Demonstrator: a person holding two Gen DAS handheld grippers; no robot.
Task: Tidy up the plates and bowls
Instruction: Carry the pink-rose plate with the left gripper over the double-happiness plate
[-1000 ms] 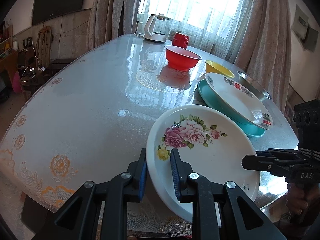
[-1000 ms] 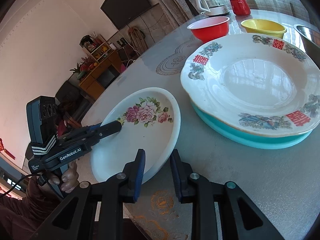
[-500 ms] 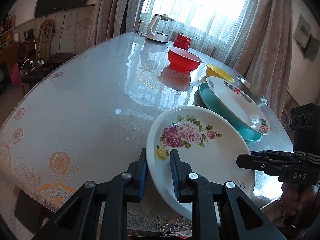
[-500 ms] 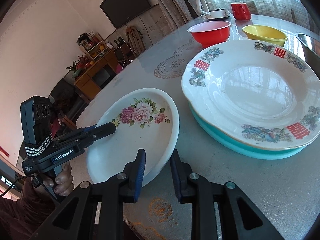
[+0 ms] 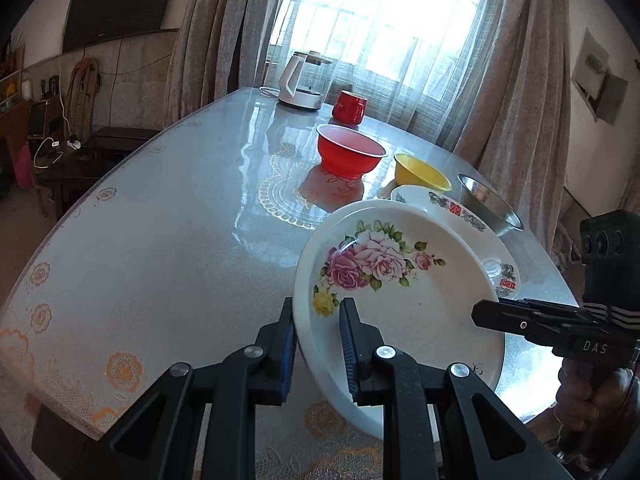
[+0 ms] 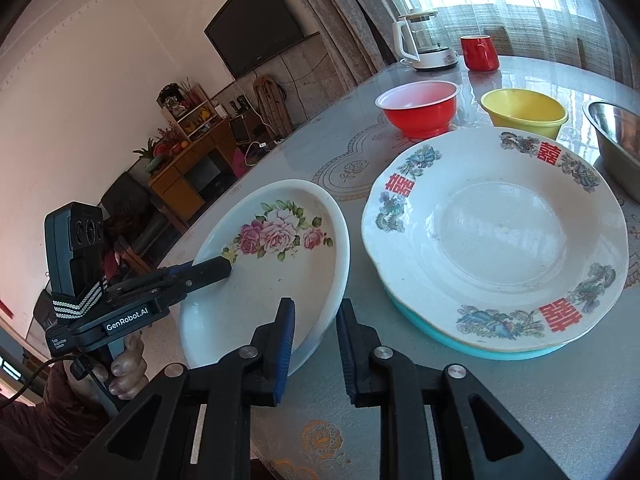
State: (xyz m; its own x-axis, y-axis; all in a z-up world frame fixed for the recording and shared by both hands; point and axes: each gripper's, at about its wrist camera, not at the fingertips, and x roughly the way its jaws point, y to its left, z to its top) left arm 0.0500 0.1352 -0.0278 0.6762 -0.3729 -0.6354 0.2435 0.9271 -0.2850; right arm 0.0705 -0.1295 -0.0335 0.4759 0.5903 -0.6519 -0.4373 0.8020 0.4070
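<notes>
Standing on a glossy table (image 5: 160,240): stacked plates (image 6: 496,232), then a red bowl (image 6: 418,108) and a yellow bowl (image 6: 524,110) behind. Being carried tilted above the table edge, just beside the stack: the rose plate (image 5: 400,280). Gripping its rim on opposite sides, both clenched: left gripper (image 5: 316,344) and right gripper (image 6: 314,340). Risking a slip from the smooth rim, or knocking the stack when lowering unevenly

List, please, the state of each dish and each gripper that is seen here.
Rose plate: lifted, tilted, held by both grippers.
Left gripper: shut on its rim.
Right gripper: shut on its opposite rim.
Red-character plate: stacked on teal plate.
Red bowl: upright, empty.
Yellow bowl: upright.
</notes>
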